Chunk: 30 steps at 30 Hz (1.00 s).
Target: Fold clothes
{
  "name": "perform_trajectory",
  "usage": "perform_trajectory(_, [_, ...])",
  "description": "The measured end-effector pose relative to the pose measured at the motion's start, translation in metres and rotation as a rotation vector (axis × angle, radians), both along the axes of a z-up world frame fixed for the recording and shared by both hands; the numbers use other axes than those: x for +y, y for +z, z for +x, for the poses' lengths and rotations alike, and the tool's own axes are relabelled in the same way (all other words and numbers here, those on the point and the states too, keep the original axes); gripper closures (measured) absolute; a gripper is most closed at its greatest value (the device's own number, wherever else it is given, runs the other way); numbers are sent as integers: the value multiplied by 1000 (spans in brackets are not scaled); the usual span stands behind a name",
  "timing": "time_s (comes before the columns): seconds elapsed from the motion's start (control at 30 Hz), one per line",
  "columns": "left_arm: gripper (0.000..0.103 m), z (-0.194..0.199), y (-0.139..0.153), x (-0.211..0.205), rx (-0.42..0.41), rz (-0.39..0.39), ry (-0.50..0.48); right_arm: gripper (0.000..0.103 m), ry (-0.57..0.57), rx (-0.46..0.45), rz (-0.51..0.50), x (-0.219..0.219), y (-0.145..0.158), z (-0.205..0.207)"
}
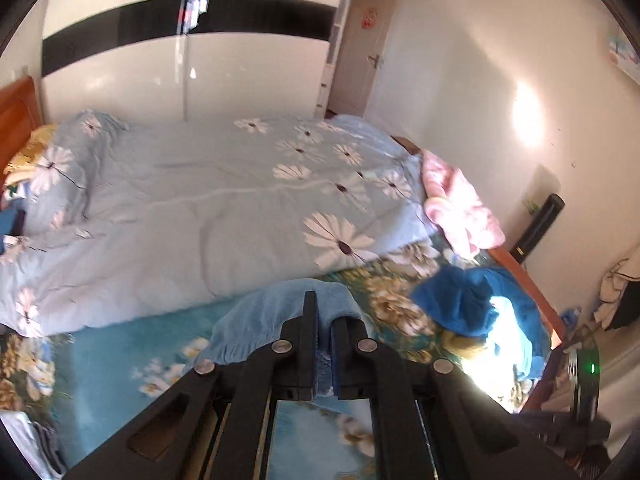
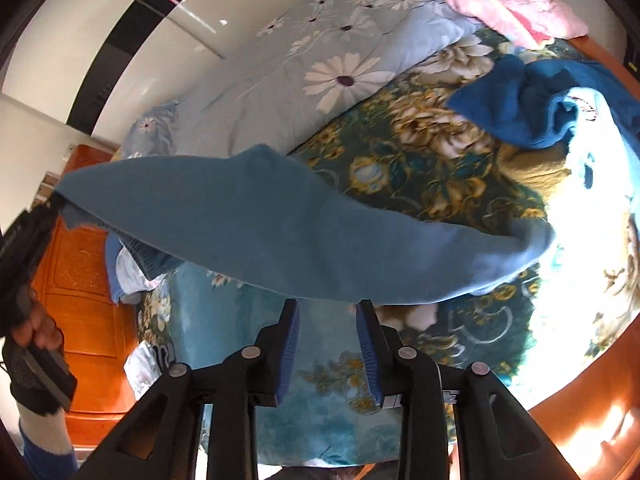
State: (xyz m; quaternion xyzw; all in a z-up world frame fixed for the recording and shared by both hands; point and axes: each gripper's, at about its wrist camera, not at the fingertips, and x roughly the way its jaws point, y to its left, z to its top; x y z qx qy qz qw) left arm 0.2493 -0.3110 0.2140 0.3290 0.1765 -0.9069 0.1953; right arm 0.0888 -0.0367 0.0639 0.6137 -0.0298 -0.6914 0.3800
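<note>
Left tool (image 1: 323, 322) is clamped on one edge of the light blue garment (image 2: 280, 232), which hangs stretched in the air above the floral bed sheet (image 2: 432, 168). Right tool (image 2: 328, 312) stands with fingers apart just below the garment's lower edge, gripping nothing. A dark blue garment (image 2: 516, 100) lies crumpled on the bed beside the daisy-print duvet (image 1: 208, 200).

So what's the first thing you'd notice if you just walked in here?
The light blue garment stretched in the air over the bed, pinched by the left gripper while the right gripper waits open just under it. Behind it lies the daisy quilt, with a dark blue heap and a pink bundle at the bed's far end.
</note>
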Motion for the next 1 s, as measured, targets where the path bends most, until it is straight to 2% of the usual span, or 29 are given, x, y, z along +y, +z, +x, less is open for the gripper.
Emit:
perform_trajectory(0.13, [99,28,32,-18,50,-21,7,55,83,61,-36,-37,20,35])
perform_trajectory(0.27, [99,48,65,-22,87,-71,-30,49,176,125,-106,-87,46,76])
perform_trajectory(0.33, [99,58,80,-23,108,-87,-53,44,229,194,-113,-113,57,103])
perform_trajectory(0.47, [99,81,108,-27,149,-115,-83,43,284,296,-91,-148,72,137])
perform_trajectory(0.6, [99,107,127,-38,185,-144,-81,43,258,393,-13,-156,77,155])
perform_trajectory(0.7, [99,125,136,-47,206,-145,-70,43,211,406,29,-152,74,156])
perform_trajectory(0.83, [99,145,145,-58,227,-145,-53,43,184,322,28,-162,58,153])
perform_trajectory(0.93, [99,155,149,-63,234,-143,-39,43,207,279,-10,-177,54,157])
perform_trajectory(1.0, [99,162,151,-66,238,-142,-29,47,244,263,-40,-188,56,165])
